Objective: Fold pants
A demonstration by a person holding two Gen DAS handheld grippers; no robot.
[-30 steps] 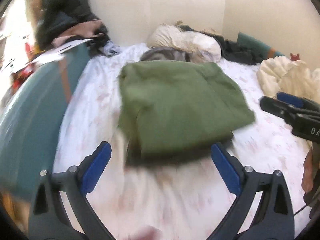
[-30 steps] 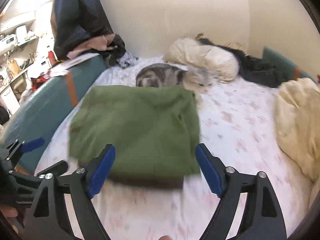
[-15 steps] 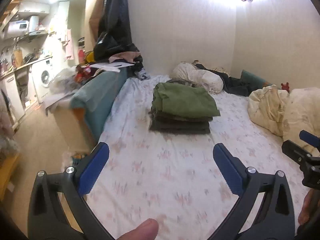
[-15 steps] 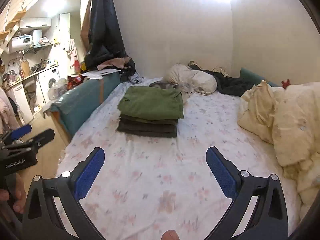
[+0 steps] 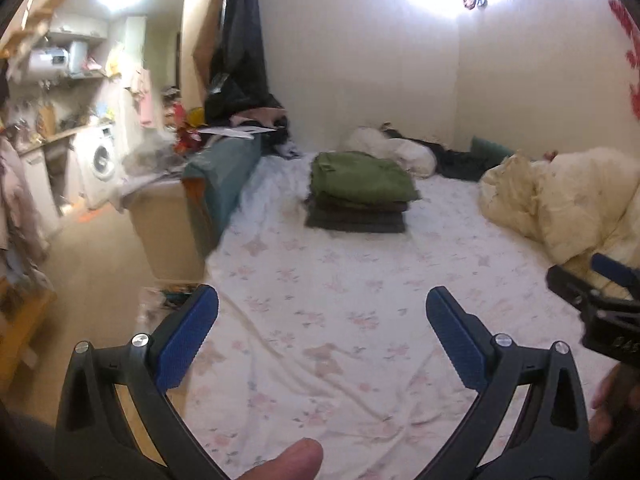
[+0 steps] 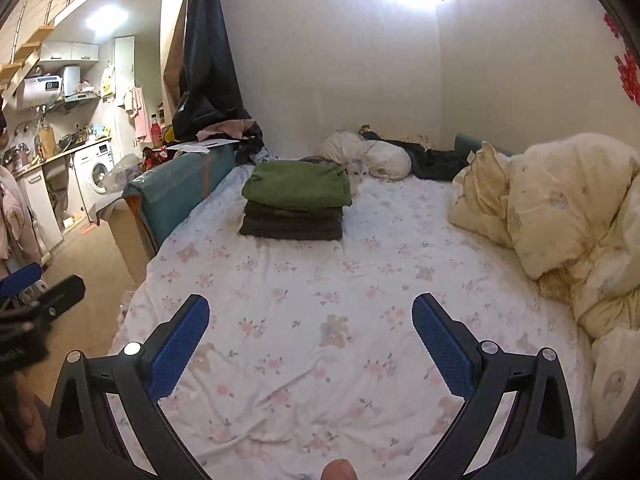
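Folded olive-green cotton pants topped a dark stack on the floral bed; soft, limp, best gripped at edges. Both grippers' jaws stood apart, empty.

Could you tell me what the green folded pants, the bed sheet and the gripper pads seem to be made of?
Green pants: probably a matte woven cotton-type cloth; soft rounded folds, no shine.
Bed sheet: thin printed fabric, likely cotton; fine wrinkles, pale flower print.
Pads of the right gripper: blue, apparently rubber or soft plastic; dotted grip texture, dull surface.
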